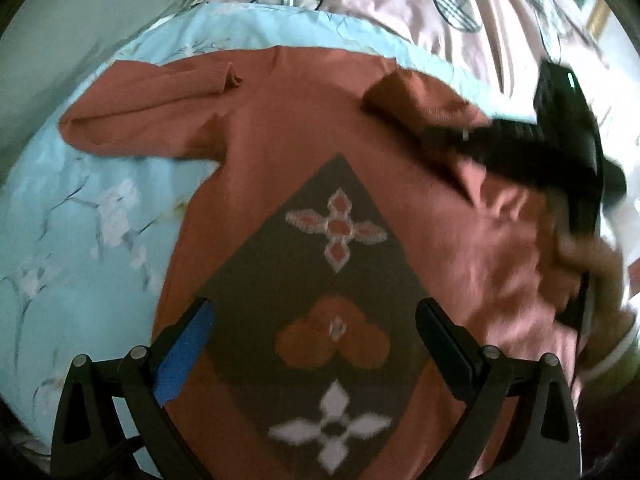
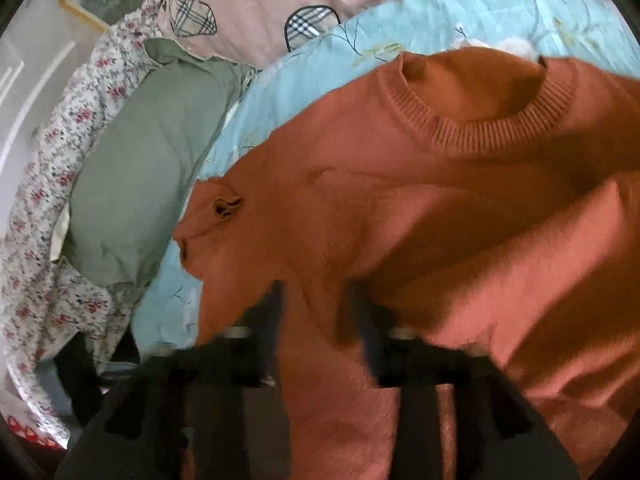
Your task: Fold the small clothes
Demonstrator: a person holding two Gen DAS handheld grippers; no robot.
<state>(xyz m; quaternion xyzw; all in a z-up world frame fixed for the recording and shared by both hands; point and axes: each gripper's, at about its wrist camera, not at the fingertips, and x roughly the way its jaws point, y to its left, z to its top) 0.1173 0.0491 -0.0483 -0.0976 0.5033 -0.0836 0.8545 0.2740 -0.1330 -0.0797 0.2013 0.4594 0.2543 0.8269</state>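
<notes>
On the bed, a small rust-orange sweater (image 1: 400,128) lies face up on a pale blue floral quilt (image 1: 80,208), its grey diamond panel (image 1: 320,264) toward me and one sleeve (image 1: 132,116) spread out to the side. The left gripper (image 1: 316,328) hovers over the panel with its jaws wide apart and nothing between them. The right gripper (image 2: 316,312) sits low over the other sleeve, which is folded in across the chest; its jaws stand partly apart with orange knit between them, and blur hides whether the pads press on it. The risk I see is the folded sleeve sliding back out, since soft knit springs open if it is let go before it lies flat. The quilt is soft and rumpled, so any drag could bunch the body and skew the next fold. A pink sheet (image 1: 400,8) and a green pillow (image 2: 140,184) lie beyond.
</notes>
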